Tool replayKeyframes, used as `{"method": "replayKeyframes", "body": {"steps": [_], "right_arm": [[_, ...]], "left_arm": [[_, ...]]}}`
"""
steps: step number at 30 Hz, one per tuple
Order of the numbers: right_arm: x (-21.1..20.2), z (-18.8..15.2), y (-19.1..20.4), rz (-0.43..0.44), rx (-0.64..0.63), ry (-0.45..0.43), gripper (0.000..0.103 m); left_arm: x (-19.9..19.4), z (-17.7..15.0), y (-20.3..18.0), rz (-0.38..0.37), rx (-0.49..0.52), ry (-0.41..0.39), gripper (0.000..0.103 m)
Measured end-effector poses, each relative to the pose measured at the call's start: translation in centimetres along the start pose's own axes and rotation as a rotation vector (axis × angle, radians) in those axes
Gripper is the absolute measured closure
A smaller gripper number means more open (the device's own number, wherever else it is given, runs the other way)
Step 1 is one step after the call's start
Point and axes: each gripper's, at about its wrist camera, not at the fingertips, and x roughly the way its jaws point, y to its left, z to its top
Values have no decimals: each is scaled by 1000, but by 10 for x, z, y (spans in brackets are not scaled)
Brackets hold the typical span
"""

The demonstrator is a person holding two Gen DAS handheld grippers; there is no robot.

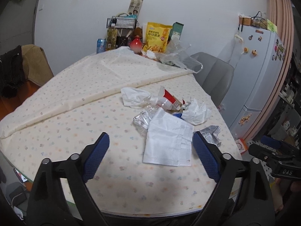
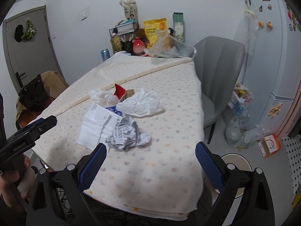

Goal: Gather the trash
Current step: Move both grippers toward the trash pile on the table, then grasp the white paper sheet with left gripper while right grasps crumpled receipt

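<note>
Trash pile: flat white face mask [image 1: 168, 143], crumpled printed paper ball [image 2: 128, 134], white tissues, red-white carton, heaped mid-table on the floral tablecloth [image 1: 62, 135]. Left gripper [image 1: 151, 150] and right gripper [image 2: 150, 158] both spread wide, empty, above it. Risk: the thin mask slips the pads, or the cloth gets pinched too.

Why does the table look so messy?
Trash sits heaped mid-table: a flat face mask, crumpled printed paper, a wadded tissue and a torn red carton. The tablecloth is also folded back on itself.
</note>
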Motion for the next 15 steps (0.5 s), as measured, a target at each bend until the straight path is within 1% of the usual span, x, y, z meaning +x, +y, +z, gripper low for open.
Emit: {"method": "replayKeyframes", "body": {"steps": [1,2,3,4,6,8,11,15], "right_arm": [[6,0,3,20,-3,12,12],[12,1,6,33,-8,21,12],[17,0,8,35,-13,31,13],[23,1,10,36,-19,39,13],[34,2,15,54,-25,57,17],[43,3,18,73,-27,75,17],[54,5,24,78,-43,89,17],[72,7,30,83,-58,118,17]], "left_arm": [[5,-1,3,-4,-11,19,24],[11,-3,5,-9,-21,37,31],[16,-4,7,-16,-31,56,37],[22,-6,9,-26,-41,77,40],[33,-9,11,-41,-51,109,52],[43,-12,12,-52,-56,137,55],[55,-15,15,-70,-77,167,58],[64,-15,15,-70,-83,184,58]]}}
